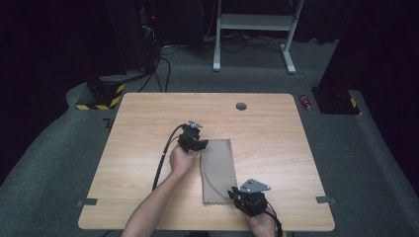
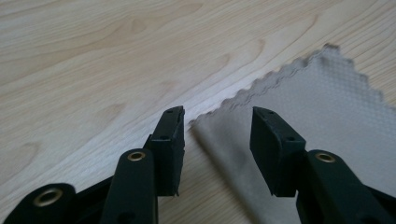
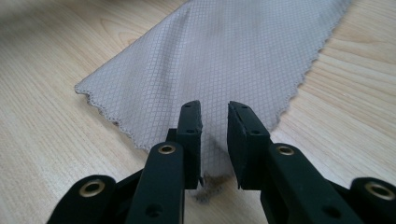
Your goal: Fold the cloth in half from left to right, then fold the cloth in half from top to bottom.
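Note:
A grey cloth [image 1: 217, 170] with zigzag edges lies flat as a long strip on the wooden table [image 1: 148, 118]. My left gripper [image 1: 200, 143] sits at the cloth's far left corner. In the left gripper view its jaws stand apart [image 2: 217, 116], and the corner of the cloth [image 2: 327, 93] lies on the wood between them, untouched. My right gripper [image 1: 233, 194] is at the near right end of the strip. In the right gripper view it stands open with a narrow gap [image 3: 215, 109], low over the cloth [image 3: 224, 56], and its pads press on nothing.
A round cable hole [image 1: 241, 106] sits near the table's far edge. Tape marks [image 1: 87, 201] [image 1: 324, 200] lie by the table's near corners. On the floor behind are a white stand [image 1: 252, 22], a striped base [image 1: 101, 96] with cables, and a red can [image 1: 306, 102].

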